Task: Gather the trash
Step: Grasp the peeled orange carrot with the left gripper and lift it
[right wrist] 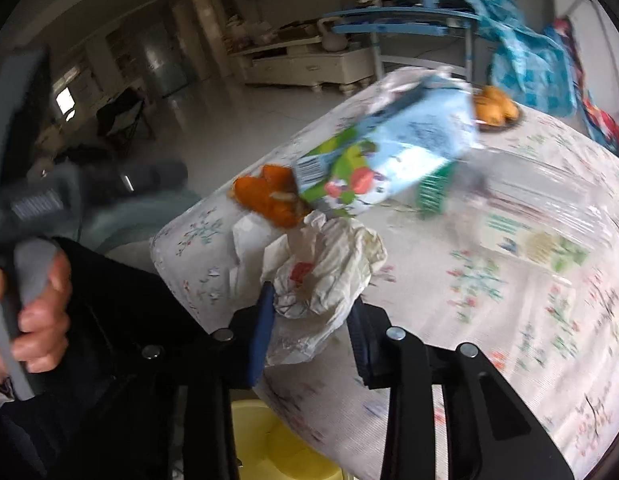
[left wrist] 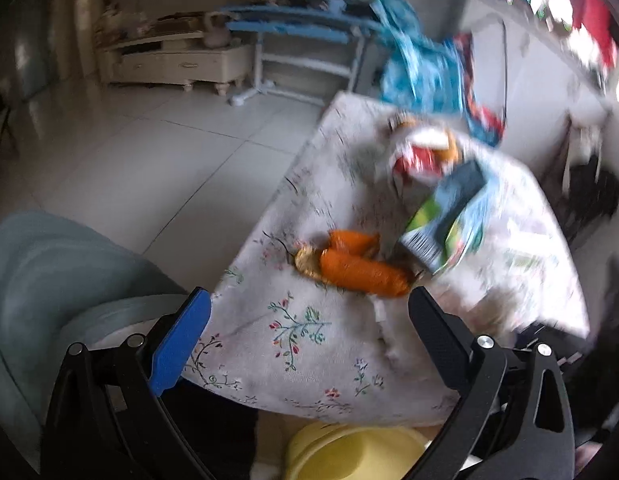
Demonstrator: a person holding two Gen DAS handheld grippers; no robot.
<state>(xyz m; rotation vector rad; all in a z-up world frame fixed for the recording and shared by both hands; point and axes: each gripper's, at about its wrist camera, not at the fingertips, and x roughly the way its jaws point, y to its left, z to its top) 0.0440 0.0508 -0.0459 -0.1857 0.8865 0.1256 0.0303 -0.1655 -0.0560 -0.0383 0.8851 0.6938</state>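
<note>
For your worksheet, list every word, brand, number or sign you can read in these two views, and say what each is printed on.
None can be read.
Blue-green snack packet: barcode and print, blurred.
Crumpled white wrapper in the right gripper: red mark, no legible letters.
Clear plastic bag label: too blurred.

My left gripper (left wrist: 309, 320) hangs with its jaws spread wide, the blue-padded finger (left wrist: 180, 342) low on the left and the black finger (left wrist: 437, 330) on the right, nothing between them. My right gripper (right wrist: 311, 312) is closed on a crumpled white wrapper (right wrist: 321, 272), both pads pressed against its sides. In the right wrist view my left hand (right wrist: 37, 300) shows at the far left, fingers curled around the grey handle (right wrist: 17, 320) of its gripper, a black sleeve (right wrist: 109, 300) beside it.
</note>
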